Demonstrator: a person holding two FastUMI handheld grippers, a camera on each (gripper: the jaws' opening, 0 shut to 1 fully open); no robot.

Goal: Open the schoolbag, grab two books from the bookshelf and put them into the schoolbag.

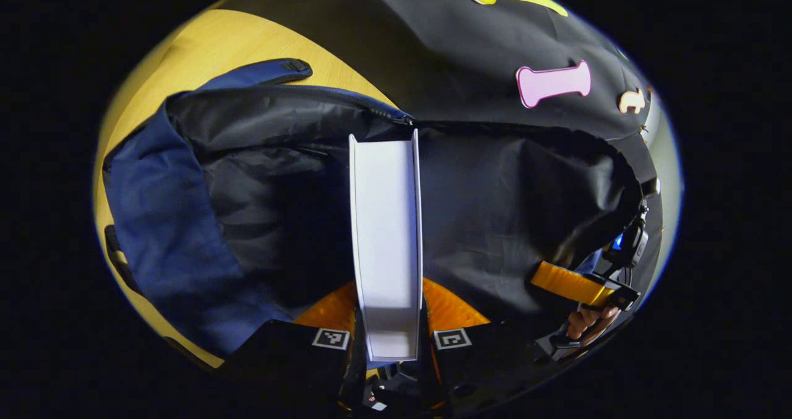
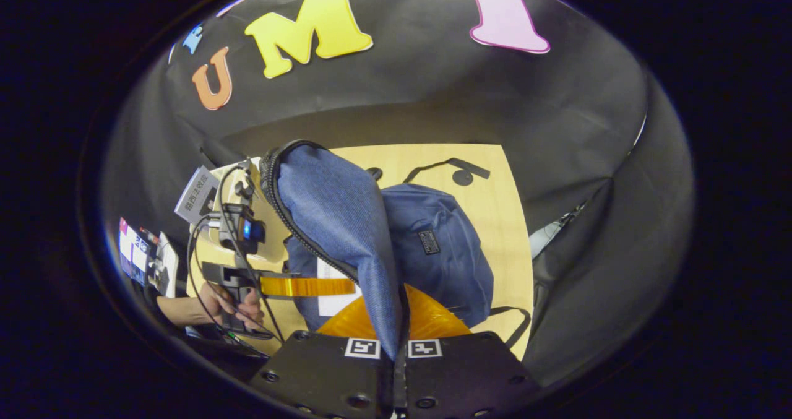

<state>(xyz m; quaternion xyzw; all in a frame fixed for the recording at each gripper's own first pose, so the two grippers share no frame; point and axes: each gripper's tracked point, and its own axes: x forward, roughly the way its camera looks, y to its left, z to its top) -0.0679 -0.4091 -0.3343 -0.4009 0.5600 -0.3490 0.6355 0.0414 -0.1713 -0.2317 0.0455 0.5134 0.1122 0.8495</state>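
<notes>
left gripper [image 1: 388,338] clamps thin white book [image 1: 387,233] over blue fabric schoolbag's [image 1: 167,233] mouth; right gripper [image 2: 394,345] pinches its flap [image 2: 337,221] up. next: lower book inside.

One blue schoolbag [image 2: 433,252] is lying on one wooden table [image 2: 495,177]. One white book [image 1: 387,239] is standing edge-on over the bag's dark lining. Two grippers are showing: the left gripper [image 1: 388,320] and the right gripper [image 2: 396,320]. One hand [image 2: 238,304] is showing.
</notes>
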